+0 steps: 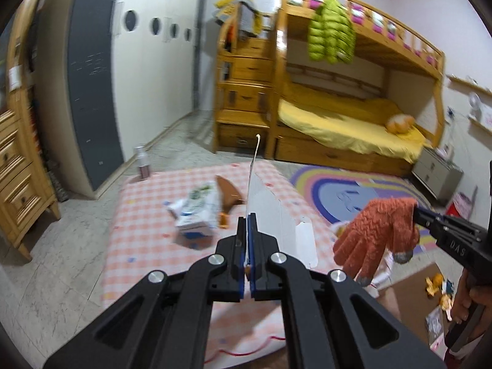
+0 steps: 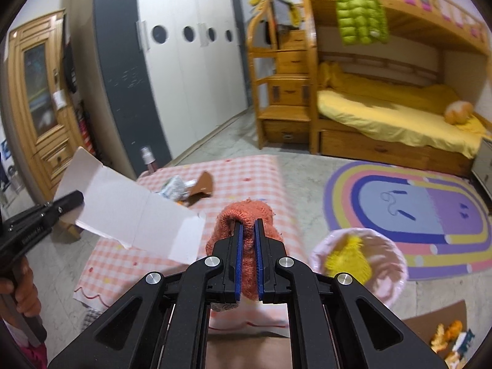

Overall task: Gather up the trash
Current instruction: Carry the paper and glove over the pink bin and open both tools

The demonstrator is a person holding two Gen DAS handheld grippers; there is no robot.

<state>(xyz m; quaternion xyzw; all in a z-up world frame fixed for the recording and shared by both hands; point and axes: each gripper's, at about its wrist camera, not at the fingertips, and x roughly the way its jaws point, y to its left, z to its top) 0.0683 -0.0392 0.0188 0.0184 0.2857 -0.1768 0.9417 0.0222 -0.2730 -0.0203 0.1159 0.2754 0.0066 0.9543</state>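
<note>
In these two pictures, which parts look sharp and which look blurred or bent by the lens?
Left wrist view: the left gripper is sharp, the crumpled carton and wardrobe are smeared by motion blur. Right wrist view: the right gripper is sharp, the pink basket is blurred. Both views bend the walls and darken the corners.

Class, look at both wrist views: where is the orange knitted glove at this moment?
The orange knitted glove hangs clamped in the right gripper, above the pink checked mat; the left wrist view shows it right of the white cardboard sheet.
</note>
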